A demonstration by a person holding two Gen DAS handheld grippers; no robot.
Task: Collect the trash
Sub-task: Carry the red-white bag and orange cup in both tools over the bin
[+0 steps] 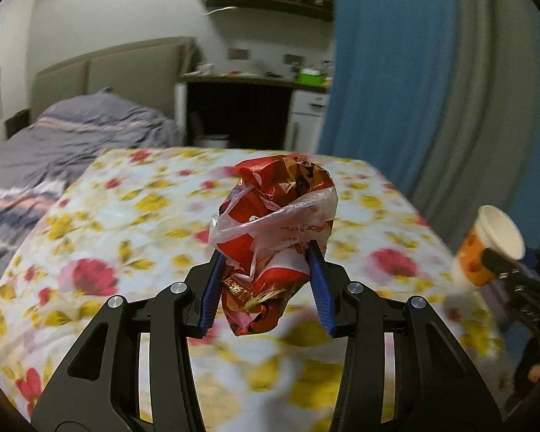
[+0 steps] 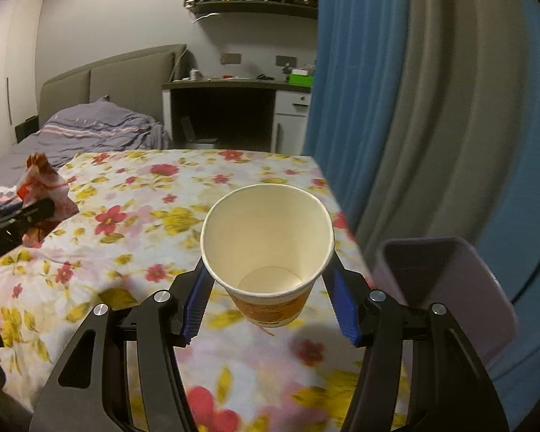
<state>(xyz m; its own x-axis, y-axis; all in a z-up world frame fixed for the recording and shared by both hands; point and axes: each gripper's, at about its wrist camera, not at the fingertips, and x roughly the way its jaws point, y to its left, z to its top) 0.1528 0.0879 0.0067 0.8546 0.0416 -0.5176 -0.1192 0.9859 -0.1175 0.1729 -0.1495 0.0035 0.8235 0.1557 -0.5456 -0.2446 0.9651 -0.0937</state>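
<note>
Gripping a crumpled wrapper [image 1: 273,237] – left gripper [image 1: 268,288]; right gripper [image 2: 268,298] clamps a paper cup [image 2: 266,248].

Each tool [image 1: 268,280] [image 2: 268,297] has black angular arms, silver pivot screws and blue ribbed pads

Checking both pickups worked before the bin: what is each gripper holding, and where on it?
Left gripper: crumpled red wrapper, pinched across its middle. Right gripper: paper cup, fingers on opposite sides of its wall, below the rim.
</note>
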